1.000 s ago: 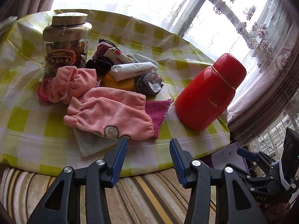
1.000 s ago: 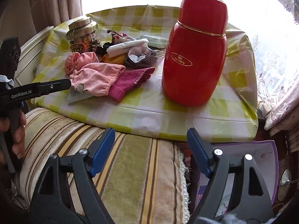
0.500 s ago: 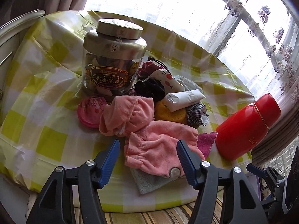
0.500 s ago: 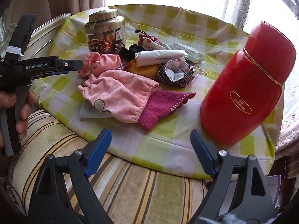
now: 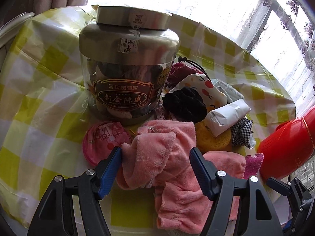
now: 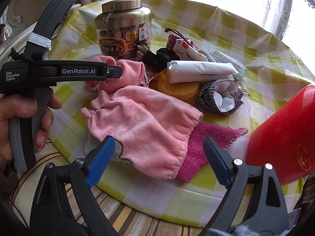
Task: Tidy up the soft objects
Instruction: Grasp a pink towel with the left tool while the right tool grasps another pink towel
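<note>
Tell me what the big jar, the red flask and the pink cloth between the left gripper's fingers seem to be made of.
Jar: clear body, plastic or glass, with a brushed, metal-looking shoulder and lid; contents show through.
Red flask: hard glossy shell with highlights and a gold band, probably coated metal or plastic.
Pink cloth: soft fleece or terry, judging by its fuzzy matte nap and limp folds, between the left gripper's open fingers.

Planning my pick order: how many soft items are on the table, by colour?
Light pink: 2, bunched cloth, flat towel
Magenta: 2, cloth, drawstring pouch
Pink round pad: 1
Black scrunchie: 1
Yellow sponge: 1
Checked pouch: 1
Fruit-print pouch: 1
Total: 9
</note>
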